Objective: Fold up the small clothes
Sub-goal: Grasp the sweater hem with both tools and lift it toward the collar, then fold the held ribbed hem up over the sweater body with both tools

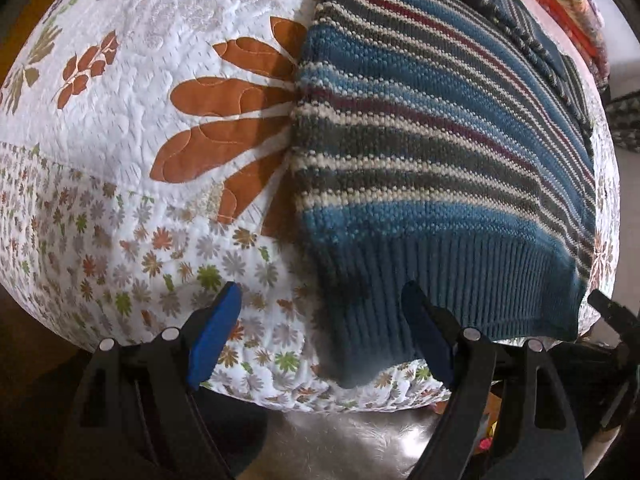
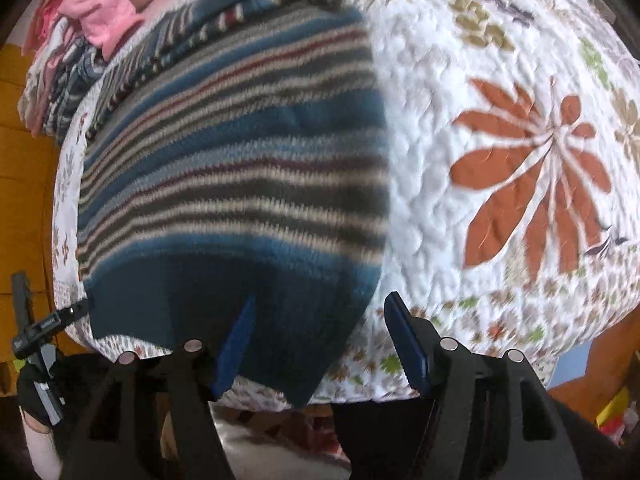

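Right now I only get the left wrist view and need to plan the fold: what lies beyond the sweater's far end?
Observer: A pile of pink clothes sits past the striped sweater, by the quilt's far edge.
Operator: Is the right gripper on the hem?
Observer: The right gripper is open, straddling the ribbed hem's corner.
Operator: What is right of the sweater?
Observer: Bare quilt with a large orange flower.

Motion blur softens the striped sweater [image 2: 232, 168] in the right wrist view; its far end runs beyond the frame's top edge.
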A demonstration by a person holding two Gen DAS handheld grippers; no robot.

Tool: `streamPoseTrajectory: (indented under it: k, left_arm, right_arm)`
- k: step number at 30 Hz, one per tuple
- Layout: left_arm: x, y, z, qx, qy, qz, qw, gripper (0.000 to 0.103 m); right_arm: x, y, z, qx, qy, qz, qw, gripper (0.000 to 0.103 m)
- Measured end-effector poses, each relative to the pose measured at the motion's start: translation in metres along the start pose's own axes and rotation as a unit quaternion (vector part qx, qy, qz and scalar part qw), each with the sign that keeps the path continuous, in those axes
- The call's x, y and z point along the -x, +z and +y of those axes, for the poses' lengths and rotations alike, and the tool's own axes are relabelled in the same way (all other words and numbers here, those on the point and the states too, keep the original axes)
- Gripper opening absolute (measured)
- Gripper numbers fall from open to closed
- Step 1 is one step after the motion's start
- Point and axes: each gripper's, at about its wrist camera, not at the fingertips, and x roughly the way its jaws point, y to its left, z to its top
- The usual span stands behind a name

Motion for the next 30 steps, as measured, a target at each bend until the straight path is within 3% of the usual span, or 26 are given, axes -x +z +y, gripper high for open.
streamPoseTrajectory:
  k: [6,11,12,14,16,18,22,25,30]
  left_arm:
    - [-0.016,-0.01,-0.017,-0.021,0.01,0.012,0.9997,0.082]
    - [-0.025,-0.008,-0.033,-0.025,-0.008,0.022,0.9994,0.079]
    - [-0.027,-0.009,-0.036,-0.026,-0.013,0.024,0.9993,0.075]
    - [-0.03,-0.011,-0.039,-0.028,-0.017,0.029,0.999,0.069]
    - [-0.033,-0.011,-0.044,-0.029,-0.023,0.033,0.9988,0.053]
    - [-0.037,-0.014,-0.053,-0.029,-0.026,0.033,0.9987,0.045]
    - [-0.039,-0.016,-0.055,-0.017,-0.068,0.043,0.9966,0.011]
    - [-0.038,-0.018,-0.058,-0.015,-0.075,0.04,0.9962,0.009]
    - [-0.021,-0.014,-0.063,0.009,-0.126,0.02,0.9918,0.008]
  right_arm:
    - [-0.013,-0.004,0.002,-0.005,-0.005,0.028,1.0,0.067]
    - [-0.023,-0.005,0.009,-0.005,0.006,0.044,0.999,0.053]
    - [-0.025,-0.005,0.011,-0.002,0.006,0.046,0.999,0.051]
    - [-0.026,-0.005,0.014,0.004,0.002,0.045,0.999,0.033]
    - [-0.028,-0.006,0.017,0.002,0.017,0.047,0.999,0.018]
    - [-0.029,-0.006,0.016,0.002,0.026,0.047,0.999,0.014]
    - [-0.025,-0.007,0.018,-0.003,0.044,0.037,0.998,0.011]
    - [-0.014,-0.006,0.012,-0.017,0.082,0.018,0.996,0.011]
    - [0.0,0.0,0.006,-0.032,0.127,-0.007,0.991,0.01]
